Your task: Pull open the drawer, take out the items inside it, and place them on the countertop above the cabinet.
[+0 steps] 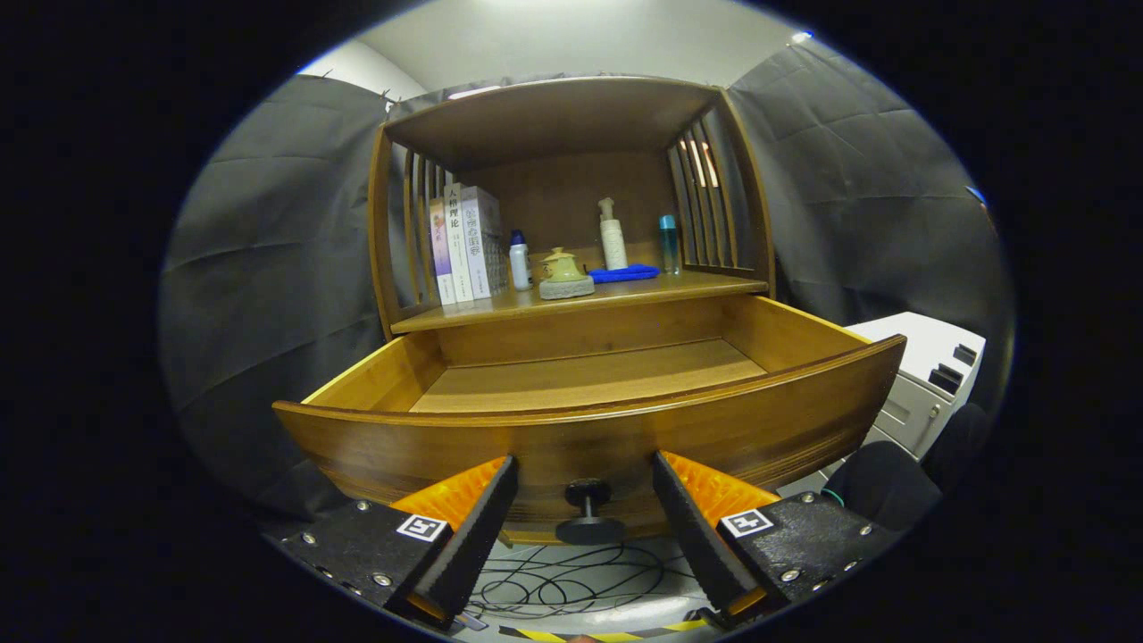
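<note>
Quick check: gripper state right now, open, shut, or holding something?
Gripper: open, holding nothing; its fingers stand apart either side of the drawer knob, not touching it.

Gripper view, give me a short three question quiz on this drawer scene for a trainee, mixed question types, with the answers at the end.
1. True or false: the drawer stands pulled out, with bare wood showing inside it.
2. Where is the drawer's black knob relative to the gripper?
A. pressed by both fingers
B. between the open jaws, untouched
C. far off to one side
3. Fill in: on the countertop, the blue cloth lies at the foot of the white ____ bottle.

Key: 1 true; 2 B; 3 pump. The part of the drawer's floor just behind its front panel is hidden.
</note>
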The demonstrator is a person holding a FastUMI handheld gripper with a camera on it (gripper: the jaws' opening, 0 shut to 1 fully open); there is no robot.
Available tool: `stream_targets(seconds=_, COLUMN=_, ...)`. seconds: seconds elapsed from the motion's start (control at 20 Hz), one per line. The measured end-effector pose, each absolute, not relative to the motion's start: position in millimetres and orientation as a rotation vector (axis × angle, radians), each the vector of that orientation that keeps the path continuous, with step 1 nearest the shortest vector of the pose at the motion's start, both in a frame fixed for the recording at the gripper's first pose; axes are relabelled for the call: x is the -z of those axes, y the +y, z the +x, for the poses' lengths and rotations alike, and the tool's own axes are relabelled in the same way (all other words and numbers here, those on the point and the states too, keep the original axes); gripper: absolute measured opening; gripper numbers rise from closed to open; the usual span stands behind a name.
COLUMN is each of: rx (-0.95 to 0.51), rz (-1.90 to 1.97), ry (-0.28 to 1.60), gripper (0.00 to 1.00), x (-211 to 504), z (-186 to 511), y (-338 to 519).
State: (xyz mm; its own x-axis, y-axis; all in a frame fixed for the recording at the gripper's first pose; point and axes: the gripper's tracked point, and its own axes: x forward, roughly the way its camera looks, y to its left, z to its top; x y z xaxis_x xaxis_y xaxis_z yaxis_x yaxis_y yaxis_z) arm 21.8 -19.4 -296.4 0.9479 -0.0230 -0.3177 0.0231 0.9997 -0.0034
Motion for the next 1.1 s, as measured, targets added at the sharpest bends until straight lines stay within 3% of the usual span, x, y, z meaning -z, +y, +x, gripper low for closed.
stream_targets(seconds=0.6, rx=0.004, rz=0.019, ry=0.360, gripper=0.95, x=297, z=65, y=-18)
stream_targets(seconds=1.1, rx=0.020, rz=-0.016, ry=0.299, gripper=0.94, x=296, z=144, y=-19)
